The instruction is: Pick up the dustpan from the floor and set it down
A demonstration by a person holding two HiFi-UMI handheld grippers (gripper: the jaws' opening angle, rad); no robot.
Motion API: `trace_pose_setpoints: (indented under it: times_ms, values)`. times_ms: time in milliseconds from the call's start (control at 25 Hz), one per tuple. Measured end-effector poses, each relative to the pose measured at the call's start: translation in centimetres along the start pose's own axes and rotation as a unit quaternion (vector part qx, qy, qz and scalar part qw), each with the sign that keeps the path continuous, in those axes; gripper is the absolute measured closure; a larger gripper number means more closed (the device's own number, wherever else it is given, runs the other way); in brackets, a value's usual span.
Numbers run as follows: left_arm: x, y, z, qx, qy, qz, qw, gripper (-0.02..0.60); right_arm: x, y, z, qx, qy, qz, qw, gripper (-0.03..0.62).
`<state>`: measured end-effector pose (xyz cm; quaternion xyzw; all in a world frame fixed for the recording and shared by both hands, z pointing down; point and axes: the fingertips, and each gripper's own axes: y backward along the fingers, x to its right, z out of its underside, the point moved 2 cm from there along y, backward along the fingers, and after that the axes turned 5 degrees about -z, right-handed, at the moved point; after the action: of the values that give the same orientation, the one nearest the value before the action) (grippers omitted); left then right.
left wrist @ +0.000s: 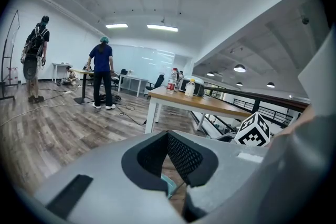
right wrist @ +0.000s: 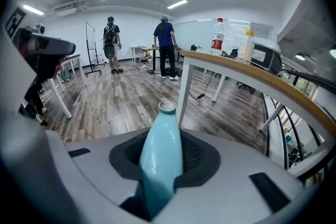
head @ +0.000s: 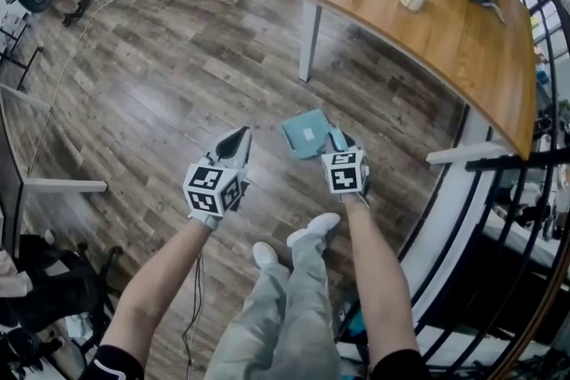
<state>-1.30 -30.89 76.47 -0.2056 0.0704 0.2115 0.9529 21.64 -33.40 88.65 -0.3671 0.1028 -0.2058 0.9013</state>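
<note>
Two claws show in the head view. My left claw (head: 236, 141) hangs over the floor (head: 160, 93), clear of everything. My right claw (head: 337, 141) sits at the right edge of the dustpan (head: 305, 133). The teal blade lies on or just above the planks, between my shoes (head: 294, 240) and the table leg (head: 308, 40). Whether it has left the floor cannot be read here.

Left gripper view: the pads meet at their tips, pressed together on nothing. A sliver of teal, probably the dustpan, shows below them, apart from the pads.

Right gripper view: the jaws pinch the dustpan's handle (right wrist: 160, 160), a smooth, rounded, tapering tube that runs forward past the pads to its capped end.

Hazards, as I judge them:
1. Slip. The handle is glossy and tapered, so a light clamp may let it slide out along the taper.
2. Swing. The blade sits off to one side of the grip, so its weight may rotate the handle between the pads.
3. Collision. The table leg stands near, and a wide sweep could strike it.
4. Hard landing. Releasing before the blade rests flat would drop it.
</note>
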Motion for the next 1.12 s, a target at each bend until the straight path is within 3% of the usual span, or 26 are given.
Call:
trace_pose_setpoints:
  times_ms: [480,920,1120]
  values:
    - [-1.0,2.4,-3.1,0.003,0.0,-0.011,0.9999,0.583,0.0,4.2,-1.0,-0.003,-0.015,-0.004,1.0,0.505]
    - [-0.4,7.2,-12.2,0.053,0.015,-0.029,0.9981,0.583,0.0,13.3,-7.8,0.015,-0.024,-0.006,1.0,0.505]
    - [1.5,10.5,-16.5,0.069,0.008,-0.019,0.9974,0.583,0.2,18.5,-12.0,0.031,-0.03,-0.001,0.999,0.503]
